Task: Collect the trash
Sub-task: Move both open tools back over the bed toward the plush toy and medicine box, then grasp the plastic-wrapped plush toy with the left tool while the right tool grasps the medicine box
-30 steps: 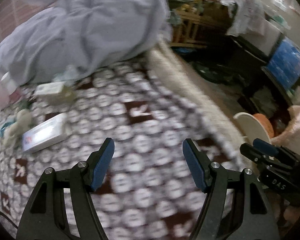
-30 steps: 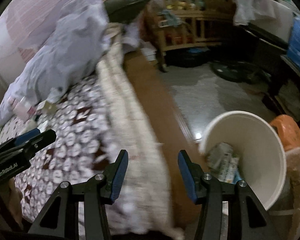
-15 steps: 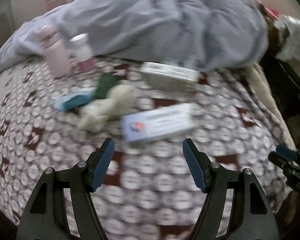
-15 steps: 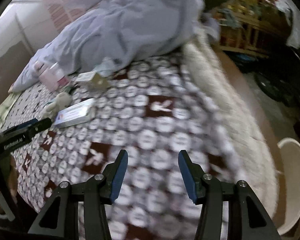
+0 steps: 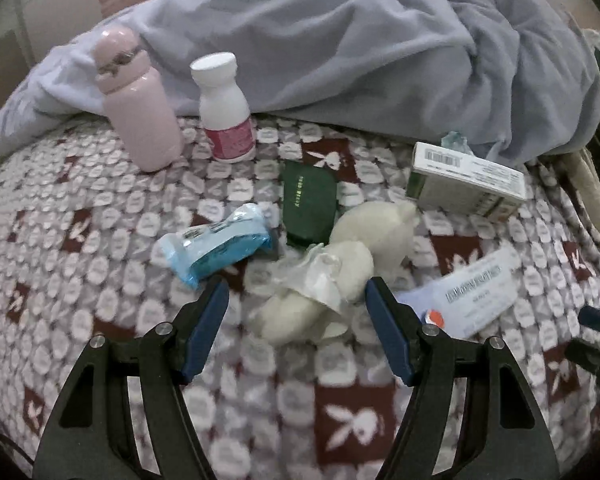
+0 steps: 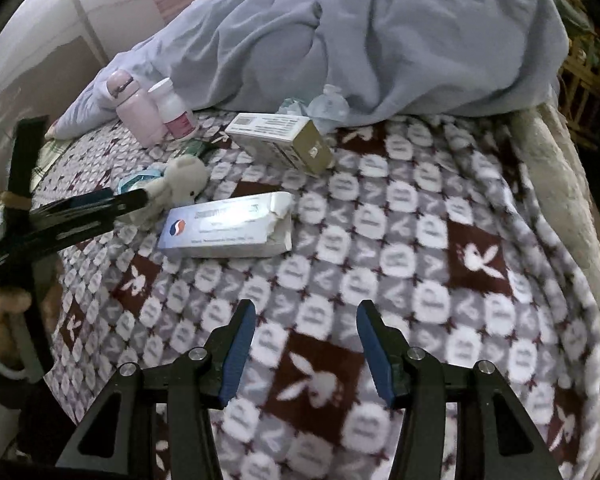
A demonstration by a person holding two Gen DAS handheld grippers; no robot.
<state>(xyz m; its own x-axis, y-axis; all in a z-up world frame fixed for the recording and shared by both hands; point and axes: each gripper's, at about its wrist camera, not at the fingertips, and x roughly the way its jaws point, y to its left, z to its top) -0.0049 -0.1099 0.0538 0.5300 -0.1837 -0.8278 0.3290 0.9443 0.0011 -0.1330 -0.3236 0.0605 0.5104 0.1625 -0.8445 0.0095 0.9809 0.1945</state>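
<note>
My left gripper [image 5: 296, 300] is open and empty, low over the patterned blanket, its jaws either side of a crumpled clear wrapper [image 5: 320, 276] lying on a small white plush toy [image 5: 356, 256]. A blue plastic packet [image 5: 216, 244], a dark green sachet [image 5: 309, 202], a torn white carton [image 5: 472, 296] and a green-and-white box [image 5: 466, 180] lie around it. My right gripper [image 6: 306, 340] is open and empty over bare blanket, nearer than the white carton [image 6: 228, 230] and the box [image 6: 280, 140]. The left gripper [image 6: 88, 208] shows from the side there.
A pink bottle [image 5: 136, 100] and a white pill bottle [image 5: 224, 108] stand upright at the back, against a rumpled grey duvet [image 5: 360, 40]. The bed edge [image 6: 572, 184] runs down the right side. A crumpled clear bottle [image 6: 328, 106] lies by the duvet.
Both grippers swung left from the floor and white bucket over to the bed. The left one has closed in on the pile of items, which now sits between its open jaws.
</note>
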